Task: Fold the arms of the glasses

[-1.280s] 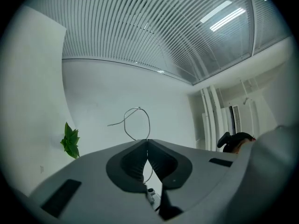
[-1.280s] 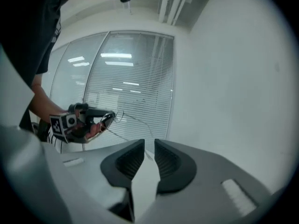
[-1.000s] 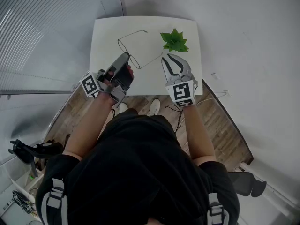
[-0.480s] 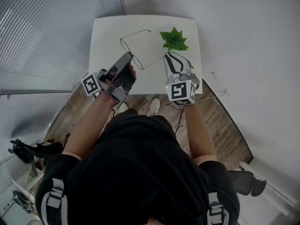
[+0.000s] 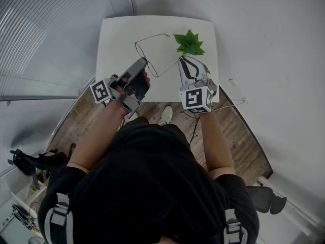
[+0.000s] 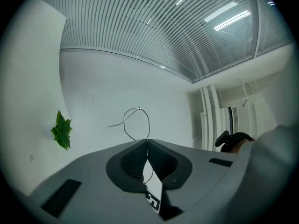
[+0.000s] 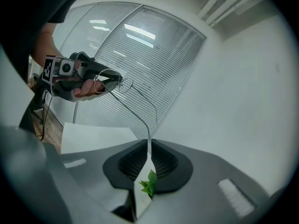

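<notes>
Two grippers meet the glasses [image 6: 139, 108]: your left gripper [image 6: 145, 141] is clamped tight on the wire frame, while your right gripper [image 7: 148, 141] is closing its jaws, with a narrow gap left, around one arm's tip. The glasses hang above the table [image 5: 117, 39], near the plant [image 5: 189, 43]. You're starting the first fold, so once gripped, swing that arm gently inward.

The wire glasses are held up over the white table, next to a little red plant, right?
Not quite: the little plant is green, not red, as the head view shows. The wire glasses are indeed held up over the white table, next to it.
</notes>
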Motion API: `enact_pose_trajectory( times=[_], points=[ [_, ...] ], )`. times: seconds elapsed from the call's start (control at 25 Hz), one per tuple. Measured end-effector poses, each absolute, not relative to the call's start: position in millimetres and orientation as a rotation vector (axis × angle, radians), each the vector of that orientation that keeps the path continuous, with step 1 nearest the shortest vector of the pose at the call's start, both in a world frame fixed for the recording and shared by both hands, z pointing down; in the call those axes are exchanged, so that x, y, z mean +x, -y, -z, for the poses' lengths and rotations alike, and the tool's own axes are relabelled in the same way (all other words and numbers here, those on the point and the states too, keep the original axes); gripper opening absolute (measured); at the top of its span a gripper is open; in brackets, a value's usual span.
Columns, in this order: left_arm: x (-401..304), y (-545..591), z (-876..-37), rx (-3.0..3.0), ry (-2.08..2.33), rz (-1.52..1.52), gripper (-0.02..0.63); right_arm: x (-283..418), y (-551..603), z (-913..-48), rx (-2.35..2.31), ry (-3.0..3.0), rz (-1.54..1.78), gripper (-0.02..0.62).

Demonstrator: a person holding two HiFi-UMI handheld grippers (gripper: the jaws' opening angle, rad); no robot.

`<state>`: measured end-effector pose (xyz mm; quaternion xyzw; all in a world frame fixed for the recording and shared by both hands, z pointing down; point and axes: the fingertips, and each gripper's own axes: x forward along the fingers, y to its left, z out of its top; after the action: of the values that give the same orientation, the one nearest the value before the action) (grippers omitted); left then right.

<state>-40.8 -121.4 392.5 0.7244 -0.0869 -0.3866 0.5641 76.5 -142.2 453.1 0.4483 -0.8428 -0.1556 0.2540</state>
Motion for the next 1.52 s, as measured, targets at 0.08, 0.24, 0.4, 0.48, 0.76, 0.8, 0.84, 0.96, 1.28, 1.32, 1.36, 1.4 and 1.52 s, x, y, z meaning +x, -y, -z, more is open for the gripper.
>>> enact_pose_trajectory(
  times=[0.08,0.24,0.4,0.48,0.76,0.8,0.84,0.96,1.28,1.32,1.36,1.4,1.52],
  points=[
    [-40.1,120.6,-392.4,1.703,0.2,0.908,0.011,74.2,142.8,-450.4,1.216,2.292,0.423,0.037],
    [-38.2,119.0,-391.7,1.704,0.19,0.901,0.011,71.4,144.4,-448.6,1.211,2.292,0.434,0.037],
    [-35.3,115.8,-391.2,1.7,0.182,0.895,0.011,69.5,143.3,-445.9,1.207,2.293,0.444,0.035],
    [-33.0,114.5,-392.0,1.698,0.178,0.891,0.011,69.4,143.1,-445.3,1.206,2.295,0.445,0.035],
    [-27.1,110.0,-393.7,1.691,0.158,0.878,0.011,67.3,142.7,-444.7,1.203,2.295,0.458,0.035],
    [-25.9,109.4,-393.6,1.69,0.154,0.876,0.011,67.3,143.0,-444.6,1.203,2.295,0.46,0.035],
    [-24.6,109.0,-393.8,1.689,0.151,0.873,0.011,67.6,143.5,-445.2,1.202,2.295,0.464,0.035],
    [-20.3,108.3,-395.1,1.684,0.141,0.863,0.011,68.0,145.1,-446.0,1.201,2.297,0.469,0.034],
    [-12.6,105.2,-398.7,1.674,0.125,0.844,0.011,63.2,146.3,-441.5,1.192,2.299,0.483,0.034],
    [-12.5,105.5,-398.8,1.673,0.124,0.844,0.011,62.8,147.0,-441.7,1.189,2.299,0.486,0.034],
    [-12.3,105.7,-399.1,1.672,0.124,0.843,0.011,62.7,147.5,-442.3,1.187,2.298,0.49,0.034],
    [-12.0,105.7,-399.4,1.672,0.124,0.842,0.011,62.5,147.7,-442.7,1.185,2.298,0.494,0.034],
    [-10.8,104.9,-400.3,1.67,0.123,0.84,0.011,61.0,147.2,-441.7,1.18,2.298,0.497,0.032]
  ],
)
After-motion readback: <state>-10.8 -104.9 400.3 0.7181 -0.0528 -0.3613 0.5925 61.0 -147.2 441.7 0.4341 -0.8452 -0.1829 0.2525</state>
